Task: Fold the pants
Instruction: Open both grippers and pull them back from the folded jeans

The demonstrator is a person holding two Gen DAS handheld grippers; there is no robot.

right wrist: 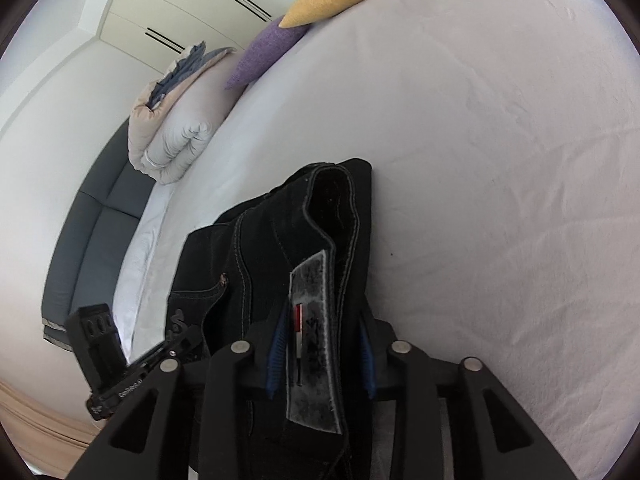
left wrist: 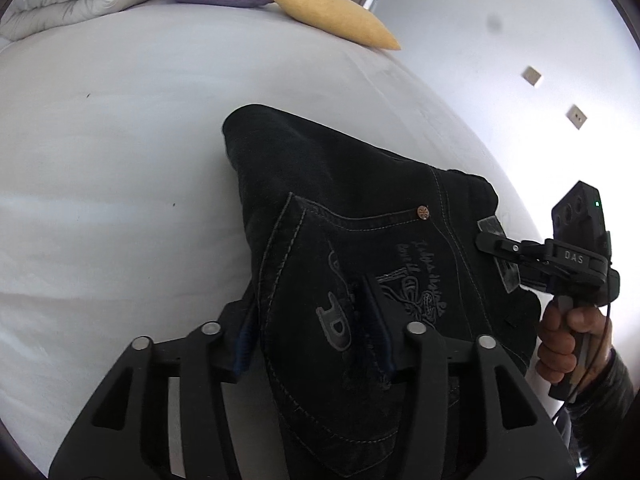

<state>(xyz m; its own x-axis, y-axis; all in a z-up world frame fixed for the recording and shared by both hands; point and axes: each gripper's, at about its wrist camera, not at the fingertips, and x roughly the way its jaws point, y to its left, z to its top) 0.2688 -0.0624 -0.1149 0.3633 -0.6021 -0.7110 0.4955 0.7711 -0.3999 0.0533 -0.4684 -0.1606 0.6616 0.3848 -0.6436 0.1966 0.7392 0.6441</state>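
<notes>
Black denim pants (left wrist: pixel 360 240) lie bunched, pocket upward.

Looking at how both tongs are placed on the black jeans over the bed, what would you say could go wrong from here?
1. The left tongs straddle thick pocket denim of the black jeans, apparently not fully clamped, so the fabric may slip out.
2. The right tongs sit around the waistband label; they might catch only one layer, letting the fold open.
3. The jeans lie near the bed edge by the right hand, so a pull could drag them off.
</notes>
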